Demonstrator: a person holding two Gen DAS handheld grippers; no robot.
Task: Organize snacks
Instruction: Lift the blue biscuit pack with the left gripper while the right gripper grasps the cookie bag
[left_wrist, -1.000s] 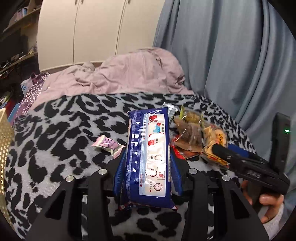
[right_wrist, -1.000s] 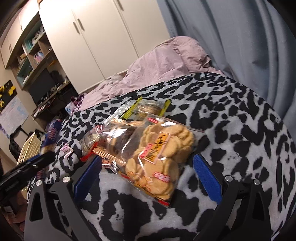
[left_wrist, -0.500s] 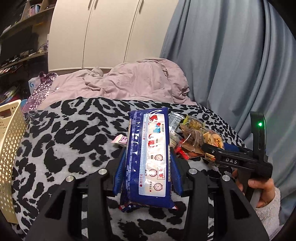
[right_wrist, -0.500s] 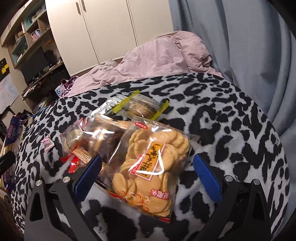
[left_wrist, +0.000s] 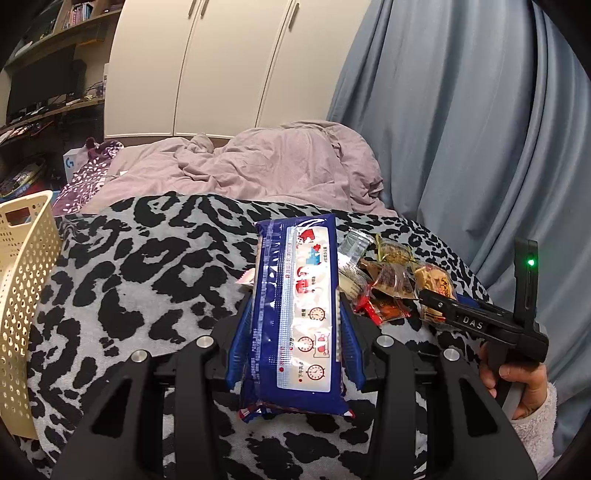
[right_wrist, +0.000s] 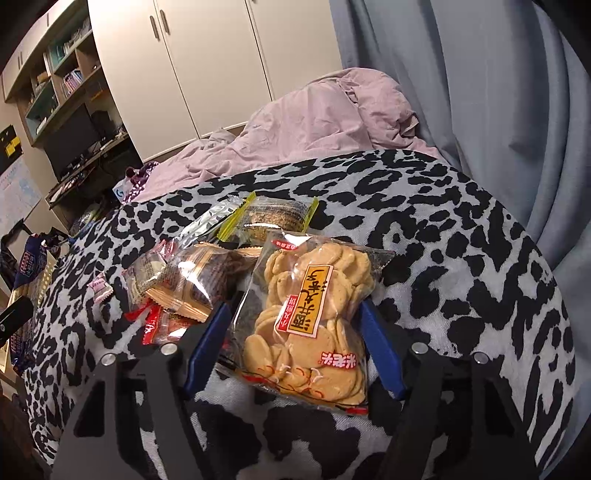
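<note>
Left claw (left_wrist: 295, 328): clamped on blue snack pack (left_wrist: 299, 314), held above leopard blanket (left_wrist: 147, 273). Right claw (right_wrist: 295, 343): closed around rice-cracker bag (right_wrist: 310, 317), seemingly gripping it, beside the snack pile (right_wrist: 192, 280). Cream basket (left_wrist: 22, 295): left.

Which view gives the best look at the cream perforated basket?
The left wrist view. The cream perforated basket stands large at the frame's left edge beside the leopard-print blanket, with its wall holes and handle slot clear. The right wrist view shows only a sliver of it at far left, mostly hidden.
</note>
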